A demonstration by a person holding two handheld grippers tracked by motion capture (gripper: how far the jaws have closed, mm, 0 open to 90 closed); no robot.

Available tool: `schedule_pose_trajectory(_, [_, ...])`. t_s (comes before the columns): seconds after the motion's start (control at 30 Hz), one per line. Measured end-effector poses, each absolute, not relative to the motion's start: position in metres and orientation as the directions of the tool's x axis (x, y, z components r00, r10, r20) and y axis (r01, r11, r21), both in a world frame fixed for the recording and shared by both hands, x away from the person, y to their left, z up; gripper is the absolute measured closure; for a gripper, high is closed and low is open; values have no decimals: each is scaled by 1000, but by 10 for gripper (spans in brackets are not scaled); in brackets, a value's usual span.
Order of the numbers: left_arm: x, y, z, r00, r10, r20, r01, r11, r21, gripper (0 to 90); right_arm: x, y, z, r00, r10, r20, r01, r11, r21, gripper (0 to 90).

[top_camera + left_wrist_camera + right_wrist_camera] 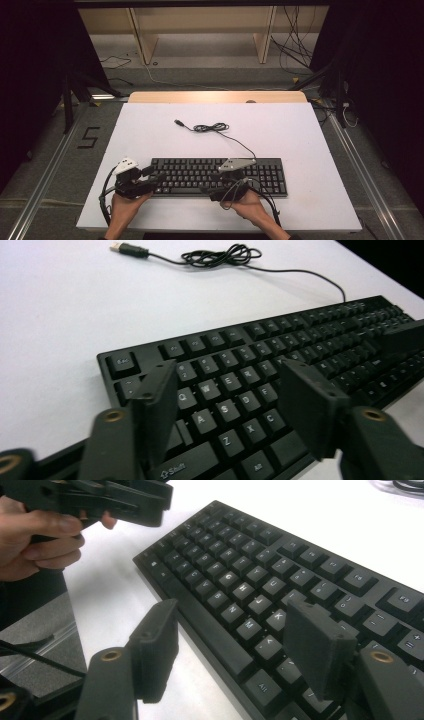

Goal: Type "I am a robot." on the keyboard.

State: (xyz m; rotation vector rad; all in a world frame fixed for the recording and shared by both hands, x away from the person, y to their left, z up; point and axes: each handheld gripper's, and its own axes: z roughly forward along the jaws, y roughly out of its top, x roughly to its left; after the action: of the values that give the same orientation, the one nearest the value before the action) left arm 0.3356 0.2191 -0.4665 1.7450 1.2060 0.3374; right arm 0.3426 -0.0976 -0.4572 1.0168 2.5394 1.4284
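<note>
A black keyboard (220, 176) lies flat near the front of the white board (150, 130). Its thin cable runs back to a small coil (211, 128) and ends in a USB plug (178, 122). My left gripper (151, 175) hovers at the keyboard's left end with its jaws open, and the letter keys (235, 390) show between them. My right gripper (213, 185) stands open over the front edge near the space bar (210, 625). In the right gripper view the left gripper (125, 500) and the hand (40, 535) holding it are at the top left. Neither gripper holds anything.
The white board covers a wooden table whose far edge (215, 96) shows behind it. Loose cables (295, 50) lie on the floor beyond, by wooden shelf legs (145, 40). Metal rails (45, 175) run along both sides.
</note>
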Motion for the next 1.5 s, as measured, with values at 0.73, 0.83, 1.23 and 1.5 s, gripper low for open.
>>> schedule_pose_trajectory(0.73, [348,216,-478,468,856,-220,642,-158,750,865,335,-98,-453,-787,562,253,501,343,795,350])
schedule_pose_trajectory(0.83, [349,215,-479,471,854,-220,645,-164,747,878,334,-99,-453,-789,564,245,494,344,798,349])
schedule_pose_trajectory(1.23, [351,212,-482,478,852,-214,653,-181,735,888,332,-102,-453,-789,565,241,490,342,802,349])
schedule_pose_trajectory(1.5, [352,211,-485,475,851,-222,665,-182,724,889,331,-102,-453,-789,565,240,487,340,804,350])
